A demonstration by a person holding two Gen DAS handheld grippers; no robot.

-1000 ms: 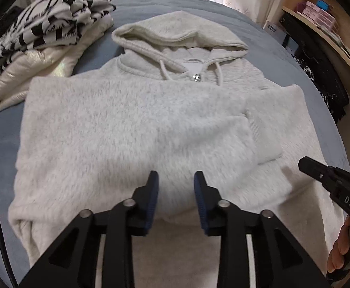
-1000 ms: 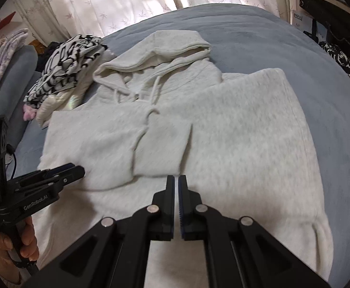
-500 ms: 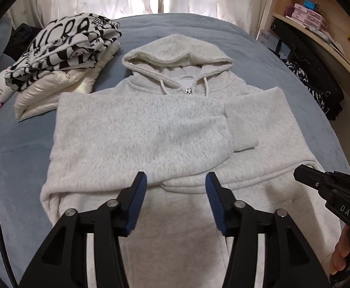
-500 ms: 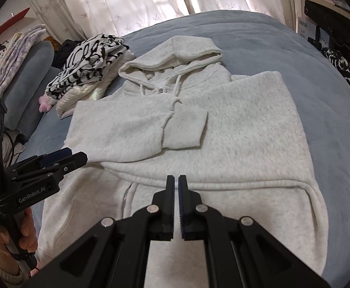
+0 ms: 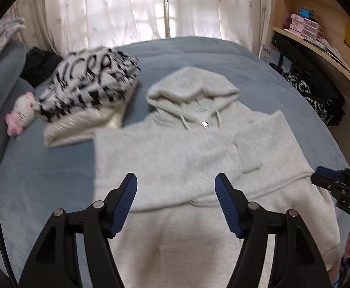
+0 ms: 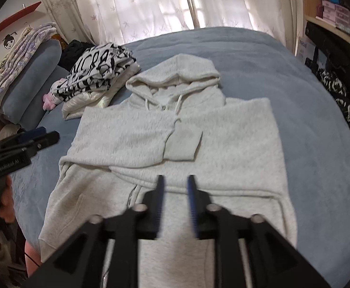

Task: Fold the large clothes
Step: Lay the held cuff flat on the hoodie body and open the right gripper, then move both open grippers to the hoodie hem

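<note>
A light grey zip hoodie lies flat on the blue bed, hood toward the window, both sleeves folded across its chest. My left gripper hangs above the hoodie's lower half, its jaws opening with nothing between them. My right gripper hovers over the hem area, jaws also opening and empty. The right gripper shows at the right edge of the left wrist view. At the left edge of the right wrist view is the left gripper, held by a hand.
A pile of folded clothes, black-and-white print on top, sits left of the hood. A pink and white plush toy lies beside it. Grey cushions stand at the left, wooden shelves and dark bags at the right.
Both grippers have risen and pulled back from the hoodie, so more of the bed shows. The left jaws widened step by step; the right jaws, shut before, have parted.
</note>
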